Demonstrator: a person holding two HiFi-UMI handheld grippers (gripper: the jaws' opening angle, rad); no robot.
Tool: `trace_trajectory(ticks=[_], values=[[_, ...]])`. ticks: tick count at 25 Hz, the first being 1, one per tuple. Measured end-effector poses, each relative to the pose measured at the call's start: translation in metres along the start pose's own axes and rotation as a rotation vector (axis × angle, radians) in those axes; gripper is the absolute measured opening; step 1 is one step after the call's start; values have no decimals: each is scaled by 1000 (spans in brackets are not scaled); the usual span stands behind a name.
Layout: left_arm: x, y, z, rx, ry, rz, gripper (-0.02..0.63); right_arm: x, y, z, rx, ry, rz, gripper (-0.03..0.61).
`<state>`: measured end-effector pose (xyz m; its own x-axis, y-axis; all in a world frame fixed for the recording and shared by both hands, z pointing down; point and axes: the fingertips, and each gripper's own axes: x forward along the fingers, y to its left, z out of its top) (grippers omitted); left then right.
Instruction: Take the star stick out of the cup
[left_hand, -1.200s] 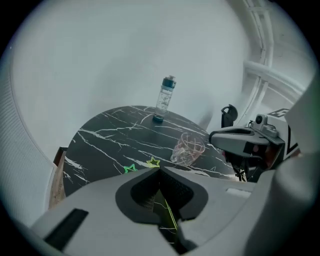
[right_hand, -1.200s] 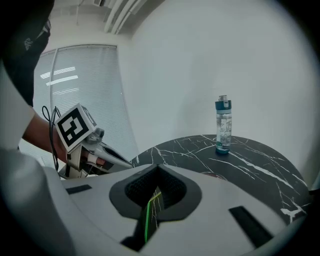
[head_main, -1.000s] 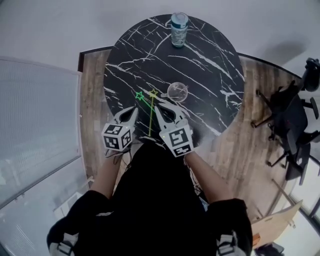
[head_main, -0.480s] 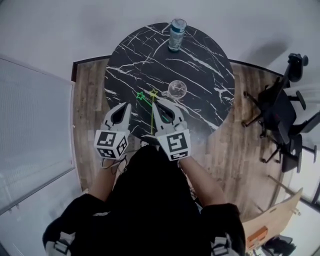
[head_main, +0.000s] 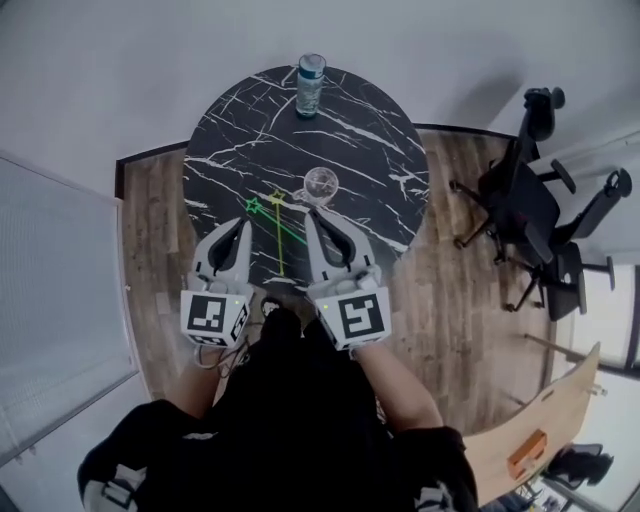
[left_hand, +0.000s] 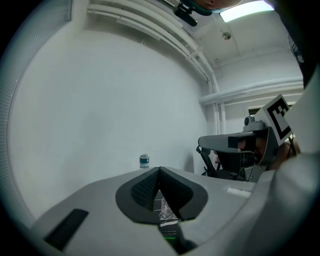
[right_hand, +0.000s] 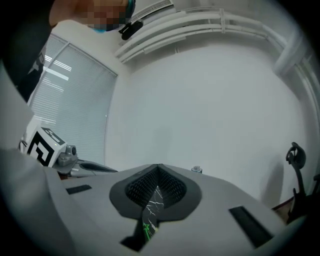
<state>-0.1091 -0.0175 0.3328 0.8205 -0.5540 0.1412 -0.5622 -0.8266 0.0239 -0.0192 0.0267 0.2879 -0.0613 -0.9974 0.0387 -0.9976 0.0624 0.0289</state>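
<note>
On the round black marble table (head_main: 380, 150) two star sticks lie flat, outside the clear cup (head_main: 321, 184). The green star stick (head_main: 254, 205) and the yellow star stick (head_main: 279, 232) cross each other just left of the cup. My left gripper (head_main: 243, 225) hovers near the table's front edge, left of the sticks, shut and holding nothing. My right gripper (head_main: 311, 218) is shut too, right of the sticks and in front of the cup. In the gripper views both sets of jaws, left gripper (left_hand: 159, 170) and right gripper (right_hand: 158, 166), meet at the tips.
A water bottle (head_main: 310, 85) stands at the table's far edge; it also shows as a bottle (left_hand: 144, 161) in the left gripper view. Black office chairs (head_main: 530, 215) stand right of the table on the wood floor. A window blind (head_main: 50, 300) runs along the left.
Both grippers have drawn back toward me and stay shut. The head view has shifted, so the table sits further left. The sticks and cup have not moved on the table.
</note>
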Motion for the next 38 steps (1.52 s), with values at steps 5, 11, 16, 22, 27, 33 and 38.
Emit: trace_trajectory(ticks=[5, 11, 16, 22, 27, 33, 38], values=[[-10, -15, 32, 25, -69, 46, 0, -24, -13, 26, -64, -51, -4, -5], [-21, -38, 55, 39, -108, 110, 0, -60, -43, 43, -59, -74, -21, -5], [-25, -78, 74, 82, -117, 126, -1, -88, -58, 52, -91, -93, 6, -5], [-18, -111, 85, 88, -119, 148, -1, -111, -78, 61, -75, -122, 6, -5], [-16, -133, 86, 139, -102, 155, 0, -128, -97, 61, -53, -146, 2, -5], [-13, -150, 83, 127, -103, 155, -1, -138, -106, 59, -68, -159, 7, -5], [-16, -161, 82, 143, -95, 146, -1, -149, -107, 61, -78, -177, 6, -5]])
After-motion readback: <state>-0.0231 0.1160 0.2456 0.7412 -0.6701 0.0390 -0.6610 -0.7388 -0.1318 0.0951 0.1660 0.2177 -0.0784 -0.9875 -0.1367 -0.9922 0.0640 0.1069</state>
